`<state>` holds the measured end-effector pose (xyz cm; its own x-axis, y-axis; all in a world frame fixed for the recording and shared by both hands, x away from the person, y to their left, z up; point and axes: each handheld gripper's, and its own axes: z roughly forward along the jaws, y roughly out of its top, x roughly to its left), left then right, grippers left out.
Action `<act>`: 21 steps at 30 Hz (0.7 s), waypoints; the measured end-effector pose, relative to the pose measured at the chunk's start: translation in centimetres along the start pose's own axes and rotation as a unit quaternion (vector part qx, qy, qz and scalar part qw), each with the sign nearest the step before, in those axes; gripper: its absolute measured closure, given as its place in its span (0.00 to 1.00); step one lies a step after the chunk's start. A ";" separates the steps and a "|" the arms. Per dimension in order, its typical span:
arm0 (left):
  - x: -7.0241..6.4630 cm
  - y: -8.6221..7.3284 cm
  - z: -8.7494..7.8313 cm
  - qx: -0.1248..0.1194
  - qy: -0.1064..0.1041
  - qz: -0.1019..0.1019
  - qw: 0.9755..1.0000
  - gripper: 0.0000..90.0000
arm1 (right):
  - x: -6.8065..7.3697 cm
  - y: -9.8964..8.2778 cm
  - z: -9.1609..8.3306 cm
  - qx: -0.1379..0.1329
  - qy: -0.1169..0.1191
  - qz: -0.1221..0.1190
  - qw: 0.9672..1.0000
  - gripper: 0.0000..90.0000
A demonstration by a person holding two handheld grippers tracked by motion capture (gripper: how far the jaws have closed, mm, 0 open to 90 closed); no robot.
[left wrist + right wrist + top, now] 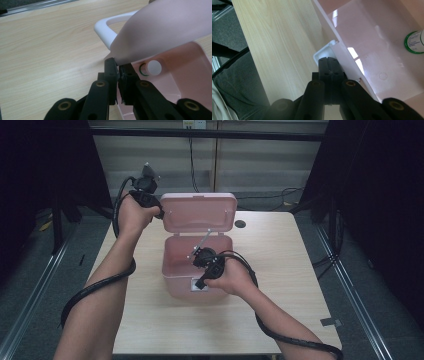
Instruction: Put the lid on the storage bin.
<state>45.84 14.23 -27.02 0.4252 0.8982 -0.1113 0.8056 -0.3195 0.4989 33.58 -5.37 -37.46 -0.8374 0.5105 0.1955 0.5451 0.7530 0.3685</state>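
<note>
Nearest the camera, the right gripper (201, 282), jaws pressed together, sits at the front wall of the pink box (172, 270) mid-table (150, 330). Beyond, the left gripper (159, 213) pinches the upright lid (197, 212), which apparently faces the person. Dark curtains flank the table.

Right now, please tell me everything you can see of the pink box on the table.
The pink box is translucent, plastic-looking, with rounded corners. It stands upright near the middle of the wooden table. Its hinged lid is raised, with a white handle on it. The left tongs are shut on the lid's edge. The right tongs are shut, resting against a white latch on the front wall. Inside lies a small bottle with a white cap and green trim.
</note>
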 end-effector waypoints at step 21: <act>2.9 -0.8 -2.1 -0.008 -0.026 -0.007 1.000 0.86 | 0.0 -0.1 0.0 -0.007 0.005 0.001 1.000 1.00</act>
<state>45.59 17.71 -25.89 0.4353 0.8854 -0.1631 0.8052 -0.3019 0.5105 33.57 -5.45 -37.52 -0.8362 0.5081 0.2062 0.5469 0.7455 0.3810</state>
